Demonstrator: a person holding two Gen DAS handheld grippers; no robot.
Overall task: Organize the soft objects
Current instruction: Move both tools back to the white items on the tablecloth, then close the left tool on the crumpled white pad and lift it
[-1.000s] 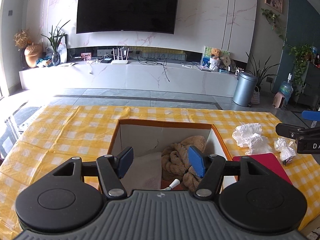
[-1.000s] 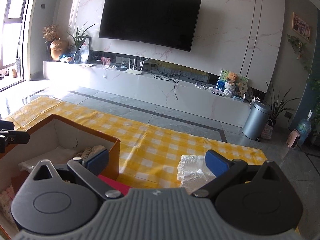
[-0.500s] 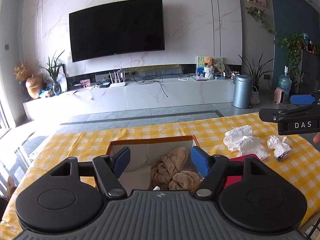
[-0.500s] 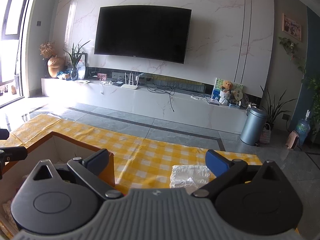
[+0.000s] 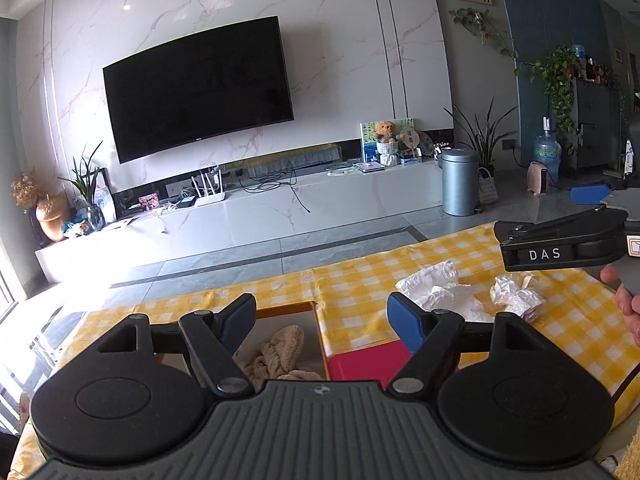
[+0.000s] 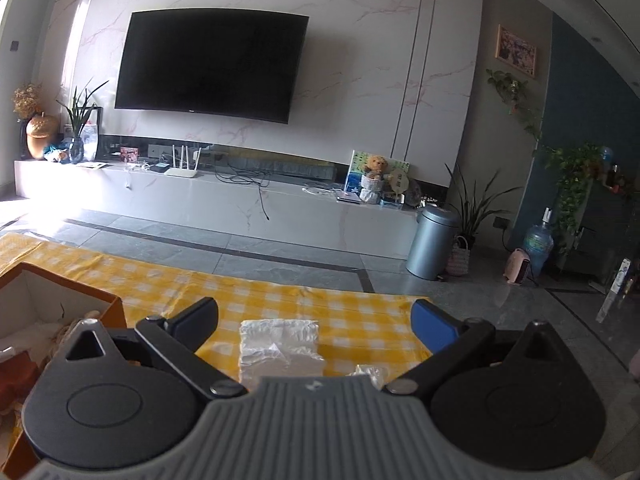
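Only partly visible — beige towel (image 5: pixel 280 354) behind left tool (image 5: pixel 322 312)

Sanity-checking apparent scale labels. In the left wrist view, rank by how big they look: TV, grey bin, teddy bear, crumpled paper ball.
1. TV
2. grey bin
3. crumpled paper ball, though nearness inflates it
4. teddy bear

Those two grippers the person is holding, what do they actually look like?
The left gripper and right gripper match: black linkage arms with silver pivot bolts, round black discs, a ribbed grey body and blue finger pads. Seen from the left view, the right gripper's side reads "DAS" in white.
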